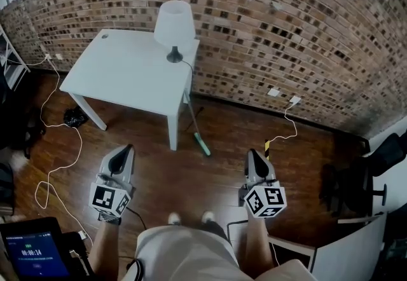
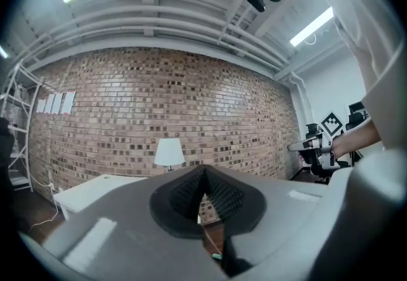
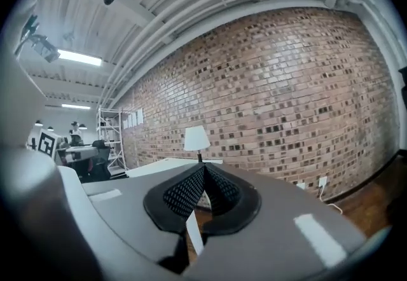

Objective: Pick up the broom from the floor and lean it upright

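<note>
Brick wall [image 1: 286, 25]: red-brown, across the 12 o'clock side of the head view.
Counter [image 1: 121, 76]: white, set against the wall, at 11 o'clock from the frame's middle.
Lamp [image 1: 174, 24]: white shade on a dark foot, upright on the counter's back right corner.
Floor [image 1: 159, 168]: dark wood planks.
Broom [image 1: 202, 144]: green head down on the floor, just at 6 o'clock of the frame's middle. Pale handle slanting up toward 12 o'clock along the counter's right edge, seemingly leaning on it, though the contact is not clear.
Left gripper [image 1: 129, 148]: at 7 o'clock, pointing toward the wall, well apart from the broom. Jaws pressed together, nothing between them.
Right gripper [image 1: 252, 153]: at 5 o'clock, likewise pointing toward the wall and well apart from the broom. Jaws closed tight and empty.
Shoes [image 1: 191, 217]: pale, at 6 o'clock, between the two grippers.
Cable [image 1: 54, 146]: white, looping over the floor at 9 o'clock.
Screen [image 1: 35, 254]: lit blue, in the 8 o'clock corner.
Chairs [image 1: 356, 184]: black, at 4 o'clock.
</note>
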The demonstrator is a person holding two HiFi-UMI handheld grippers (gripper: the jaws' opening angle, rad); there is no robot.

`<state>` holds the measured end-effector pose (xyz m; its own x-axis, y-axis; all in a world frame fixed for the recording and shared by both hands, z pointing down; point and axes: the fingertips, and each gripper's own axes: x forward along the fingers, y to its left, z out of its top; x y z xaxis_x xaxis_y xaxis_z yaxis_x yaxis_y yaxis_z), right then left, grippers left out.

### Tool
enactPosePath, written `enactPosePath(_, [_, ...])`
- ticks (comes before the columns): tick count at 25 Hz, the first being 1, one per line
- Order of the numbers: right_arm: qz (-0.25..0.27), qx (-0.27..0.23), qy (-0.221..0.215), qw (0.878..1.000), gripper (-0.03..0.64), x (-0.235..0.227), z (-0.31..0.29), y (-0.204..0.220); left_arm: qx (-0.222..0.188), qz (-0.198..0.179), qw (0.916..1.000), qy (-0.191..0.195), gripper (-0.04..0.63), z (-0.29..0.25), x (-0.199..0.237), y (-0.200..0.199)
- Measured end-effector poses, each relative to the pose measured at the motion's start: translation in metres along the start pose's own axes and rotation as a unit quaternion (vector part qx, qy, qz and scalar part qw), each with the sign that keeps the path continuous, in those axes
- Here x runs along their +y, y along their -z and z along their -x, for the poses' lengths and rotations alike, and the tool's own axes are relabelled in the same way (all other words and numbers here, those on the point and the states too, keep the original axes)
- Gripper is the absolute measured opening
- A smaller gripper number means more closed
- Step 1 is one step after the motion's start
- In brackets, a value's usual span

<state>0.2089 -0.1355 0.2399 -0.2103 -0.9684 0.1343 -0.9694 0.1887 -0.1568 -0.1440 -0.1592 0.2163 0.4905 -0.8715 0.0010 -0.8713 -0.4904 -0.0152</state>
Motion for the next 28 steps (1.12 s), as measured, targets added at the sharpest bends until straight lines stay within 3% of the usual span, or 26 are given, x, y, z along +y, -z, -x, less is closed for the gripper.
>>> enactPosePath(8, [0.038,-0.024,-0.013,0.999,0.012,-0.018,0.018,-0.034,0.014,-0.042,0.9989,-0.015,0.0,-0.02,-0.045,-0.012])
enactPosePath(13, [0.046,-0.031,-0.023,0.998,0.012,-0.018,0.026,-0.038,0.025,-0.035,0.9987,-0.029,0.0,-0.019,-0.061,-0.011])
enactPosePath(21, [0.049,-0.031,-0.036,0.998,0.012,0.011,0.044,-0.035,0.026,-0.04,0.9988,-0.016,0.0,0.01,-0.065,-0.011])
enactPosePath(28, [0.046,-0.022,-0.012,0.999,0.012,0.036,0.074,-0.024,0.032,-0.033,0.9987,0.022,0.0,0.032,-0.065,-0.001])
